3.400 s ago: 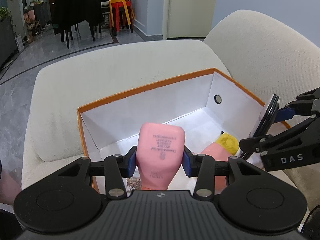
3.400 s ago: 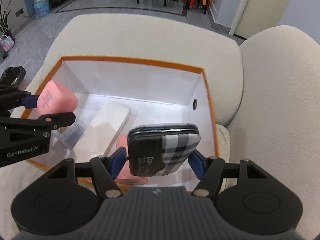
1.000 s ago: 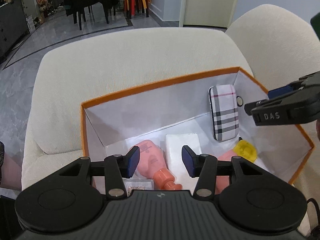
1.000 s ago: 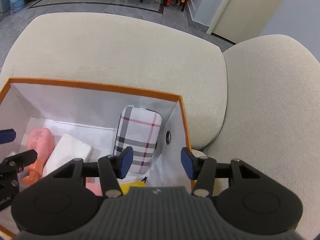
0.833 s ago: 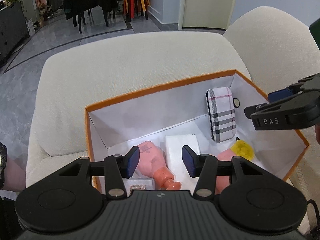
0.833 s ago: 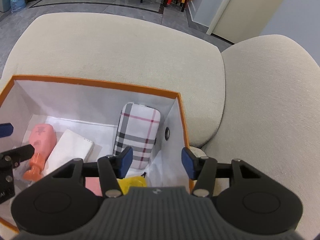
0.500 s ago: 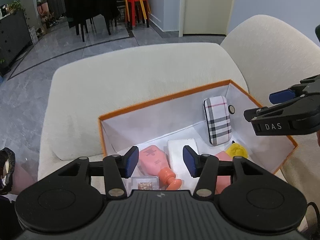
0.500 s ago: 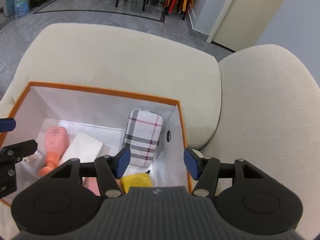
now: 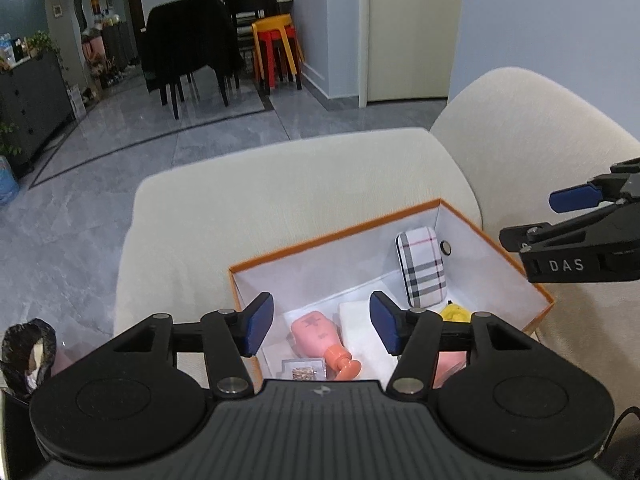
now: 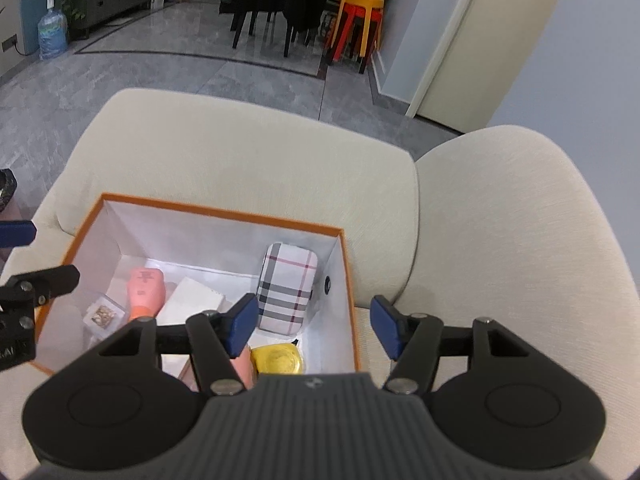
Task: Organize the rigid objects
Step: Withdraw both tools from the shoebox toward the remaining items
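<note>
Cream sofa (image 9: 280, 184), grey tiled floor (image 9: 120, 152), stacked stools (image 9: 276, 48).

Left gripper (image 9: 321, 325), right gripper (image 10: 313, 327): jaws just widened, empty

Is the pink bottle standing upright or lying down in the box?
Lying down: the pink bottle rests on its side on the orange box floor.

box (image 10: 224, 211) open on top, plaid case (image 10: 286, 288) against far right wall, cushion beyond bare
</note>
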`<state>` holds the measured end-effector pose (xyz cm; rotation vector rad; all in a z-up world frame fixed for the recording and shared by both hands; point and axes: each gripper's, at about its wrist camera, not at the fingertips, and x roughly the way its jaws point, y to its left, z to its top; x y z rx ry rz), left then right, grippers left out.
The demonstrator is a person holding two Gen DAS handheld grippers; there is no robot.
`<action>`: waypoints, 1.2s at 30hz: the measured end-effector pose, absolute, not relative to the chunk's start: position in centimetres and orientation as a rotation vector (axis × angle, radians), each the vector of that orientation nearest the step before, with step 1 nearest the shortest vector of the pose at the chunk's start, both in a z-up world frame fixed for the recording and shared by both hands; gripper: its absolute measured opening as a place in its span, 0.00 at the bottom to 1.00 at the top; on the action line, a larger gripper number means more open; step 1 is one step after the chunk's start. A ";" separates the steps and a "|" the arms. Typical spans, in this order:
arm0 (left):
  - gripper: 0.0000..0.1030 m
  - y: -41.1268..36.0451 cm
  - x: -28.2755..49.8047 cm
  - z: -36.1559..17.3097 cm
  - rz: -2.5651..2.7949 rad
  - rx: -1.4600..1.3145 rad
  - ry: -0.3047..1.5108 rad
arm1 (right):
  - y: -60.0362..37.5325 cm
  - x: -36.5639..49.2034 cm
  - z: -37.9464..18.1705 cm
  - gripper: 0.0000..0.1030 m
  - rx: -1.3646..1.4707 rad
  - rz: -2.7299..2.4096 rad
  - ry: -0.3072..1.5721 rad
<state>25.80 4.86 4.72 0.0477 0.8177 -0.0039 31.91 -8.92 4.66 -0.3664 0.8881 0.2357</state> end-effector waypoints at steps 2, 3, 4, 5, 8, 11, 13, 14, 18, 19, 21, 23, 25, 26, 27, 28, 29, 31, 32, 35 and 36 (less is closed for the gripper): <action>0.66 4.7 25.2 5.4 0.000 0.055 0.802 | -9.3 31.3 5.5 0.60 -0.359 0.237 0.873; 0.67 4.7 24.9 5.7 0.001 0.058 0.795 | -9.5 30.9 5.9 0.60 -0.353 0.239 0.865; 0.67 4.6 24.5 6.0 0.002 0.062 0.787 | -9.6 30.4 6.3 0.61 -0.349 0.242 0.858; 0.68 4.5 24.1 6.3 0.002 0.066 0.779 | -9.8 30.0 6.7 0.61 -0.345 0.244 0.849; 0.70 4.6 22.8 7.0 0.001 0.073 0.756 | -10.5 28.5 7.9 0.63 -0.328 0.255 0.824; 0.71 4.8 21.6 7.5 0.001 0.073 0.742 | -11.3 27.0 8.6 0.63 -0.300 0.267 0.807; 0.71 4.8 20.7 7.7 0.002 0.066 0.729 | -11.8 25.9 8.9 0.63 -0.288 0.274 0.800; 0.71 4.9 20.2 7.7 0.002 0.059 0.718 | -12.0 25.3 9.0 0.63 -0.286 0.278 0.797; 0.75 5.4 18.4 7.2 -0.008 0.032 0.690 | -12.9 22.9 9.1 0.65 -0.265 0.301 0.784; 0.75 5.5 18.1 7.0 -0.009 0.031 0.692 | -13.2 22.3 9.0 0.66 -0.259 0.307 0.782; 0.75 5.8 17.6 6.5 -0.013 0.025 0.700 | -13.6 21.4 8.6 0.67 -0.249 0.316 0.781; 0.75 5.9 17.0 5.8 -0.019 0.020 0.712 | -14.0 20.6 7.9 0.67 -0.233 0.325 0.792; 0.75 6.1 16.5 5.0 -0.025 0.018 0.725 | -14.6 19.8 7.0 0.67 -0.216 0.332 0.804; 0.75 6.2 16.3 4.6 -0.028 0.016 0.731 | -14.9 19.4 6.5 0.67 -0.207 0.335 0.812; 0.75 6.2 16.1 4.0 -0.033 0.013 0.738 | -15.1 19.1 5.8 0.67 -0.198 0.336 0.821; 0.75 6.2 15.7 3.5 -0.035 0.007 0.743 | -15.4 18.9 5.2 0.67 -0.190 0.336 0.831; 0.75 6.2 15.3 3.0 -0.039 0.000 0.751 | -15.7 18.7 4.4 0.67 -0.182 0.336 0.843; 0.75 6.1 14.4 1.7 -0.046 -0.019 0.771 | -16.2 18.5 2.8 0.67 -0.164 0.330 0.873; 0.75 6.0 14.2 1.1 -0.049 -0.025 0.782 | -16.5 18.4 1.9 0.67 -0.156 0.326 0.889; 0.75 5.5 12.9 -0.7 -0.055 -0.045 0.806 | -17.1 17.8 -0.6 0.67 -0.131 0.320 0.933; 0.75 5.4 12.7 -1.5 -0.059 -0.057 0.818 | -17.3 17.6 -1.4 0.67 -0.120 0.319 0.946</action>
